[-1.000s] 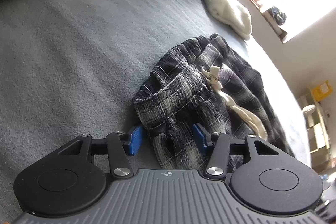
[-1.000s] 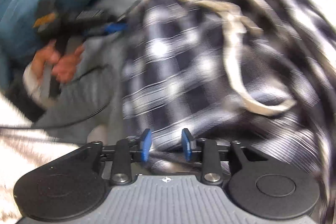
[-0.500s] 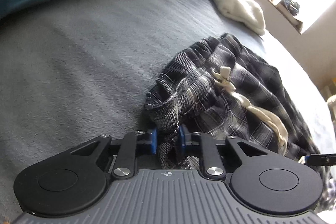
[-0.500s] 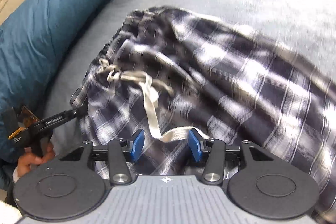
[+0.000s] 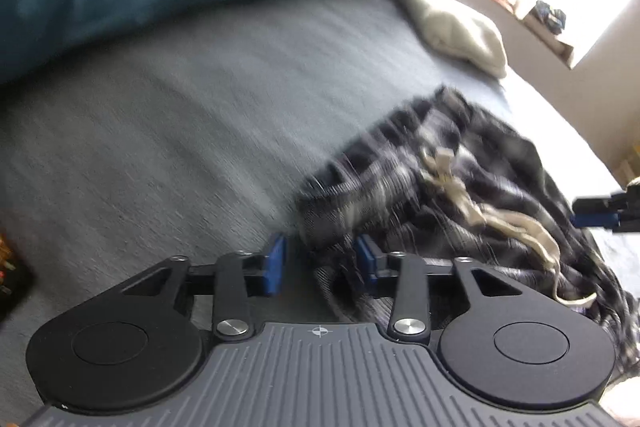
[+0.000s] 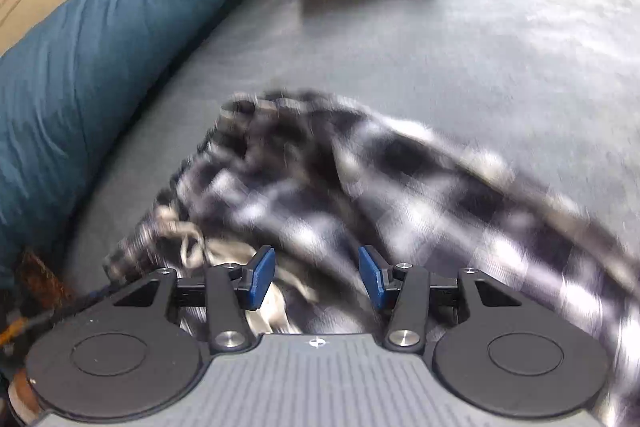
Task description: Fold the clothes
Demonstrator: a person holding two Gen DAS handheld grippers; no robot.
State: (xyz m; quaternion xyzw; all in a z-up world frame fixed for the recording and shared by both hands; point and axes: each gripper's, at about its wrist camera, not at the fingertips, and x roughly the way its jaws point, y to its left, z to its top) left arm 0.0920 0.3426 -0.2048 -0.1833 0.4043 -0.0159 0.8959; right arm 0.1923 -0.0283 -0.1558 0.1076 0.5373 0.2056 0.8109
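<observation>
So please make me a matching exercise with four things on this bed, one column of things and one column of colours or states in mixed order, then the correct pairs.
Things:
1. plaid shorts
2. pillow
3. drawstring
4. blanket

Colour or state:
A. grey, spread over the bed
B. teal blue, lying along the headboard side
C. cream, knotted, lying on the checked cloth
D. dark and white checks, crumpled

Pairs: 1-D, 2-B, 3-C, 4-A
</observation>
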